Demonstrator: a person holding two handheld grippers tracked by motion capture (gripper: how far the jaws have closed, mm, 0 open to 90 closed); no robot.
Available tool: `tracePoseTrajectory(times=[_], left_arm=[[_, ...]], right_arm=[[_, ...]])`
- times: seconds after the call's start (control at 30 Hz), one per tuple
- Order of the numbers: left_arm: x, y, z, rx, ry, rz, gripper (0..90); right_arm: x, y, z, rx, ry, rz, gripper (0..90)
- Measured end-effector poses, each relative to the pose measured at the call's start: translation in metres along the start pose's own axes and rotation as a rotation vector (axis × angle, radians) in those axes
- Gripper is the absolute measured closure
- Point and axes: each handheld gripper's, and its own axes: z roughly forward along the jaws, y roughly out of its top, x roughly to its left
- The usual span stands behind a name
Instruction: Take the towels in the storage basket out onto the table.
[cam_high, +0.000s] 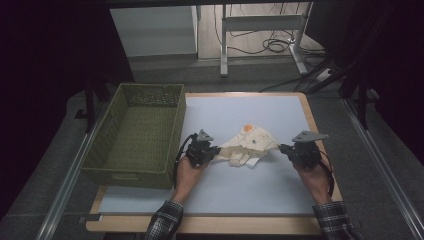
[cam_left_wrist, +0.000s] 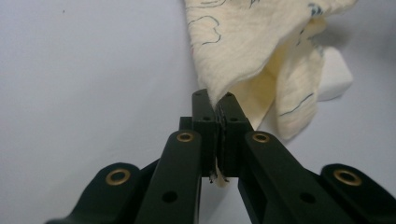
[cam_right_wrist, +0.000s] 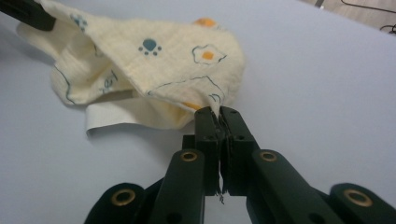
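A cream cloth (cam_high: 248, 143) printed with paw and fried-egg figures lies crumpled on the pale mat (cam_high: 240, 190), between my two grippers. My left gripper (cam_high: 218, 149) is shut on the cloth's left corner; in the left gripper view the cloth (cam_left_wrist: 243, 51) rises from the pinched jaws of the left gripper (cam_left_wrist: 215, 103). My right gripper (cam_high: 280, 147) is shut on the opposite corner; in the right gripper view the cloth (cam_right_wrist: 154, 70) spreads away from the closed tips of the right gripper (cam_right_wrist: 218, 113). A white label (cam_right_wrist: 112, 116) pokes out beneath the cloth.
An olive-green plastic basket (cam_high: 100, 167) sits at the mat's left edge, close to my left hand. The mat lies on a wooden table (cam_high: 200, 225). Desk legs and cables (cam_high: 270, 45) stand on the floor beyond the table.
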Motion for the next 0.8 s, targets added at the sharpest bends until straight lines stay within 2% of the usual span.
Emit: tracePoseTrajectory(times=[0.1,0.2,0.4,0.5,0.53,0.57,0.6,0.63,0.7,0.77,0.8], left_arm=[[0.003,0.009,-0.003,-0.012,0.008,-0.001,88.0],[0.006,0.020,-0.004,-0.024,0.014,-0.003,88.0],[0.014,0.049,0.001,-0.028,0.054,-0.001,87.8],[0.024,0.068,0.010,-0.009,0.109,-0.002,86.3],[0.028,0.074,0.015,0.000,0.135,-0.011,80.4],[0.031,0.079,0.019,0.017,0.167,-0.025,70.8],[0.033,0.081,0.023,0.027,0.190,-0.038,61.3],[0.034,0.081,0.025,0.029,0.201,-0.047,53.9],[0.031,0.078,0.026,0.019,0.199,-0.052,43.6],[0.027,0.072,0.027,0.014,0.190,-0.031,36.2],[0.024,0.068,0.028,0.020,0.199,-0.020,33.1]], right_arm=[[-0.008,0.009,-0.012,-0.018,-0.006,0.000,86.5],[-0.020,0.021,-0.019,-0.044,0.008,0.025,86.5],[-0.038,0.046,-0.016,-0.040,-0.014,0.018,86.5],[-0.049,0.063,-0.010,-0.045,-0.025,0.028,86.4],[-0.054,0.070,-0.007,-0.041,-0.040,0.025,85.3],[-0.060,0.075,-0.001,-0.022,-0.062,0.021,79.0],[-0.066,0.079,0.006,0.011,-0.081,0.048,72.1],[-0.071,0.080,0.011,0.034,-0.087,0.075,72.1],[-0.075,0.078,0.015,0.034,-0.074,0.096,71.0],[-0.072,0.071,0.016,0.019,-0.030,0.108,69.7],[-0.068,0.066,0.017,0.015,-0.006,0.107,69.7]])
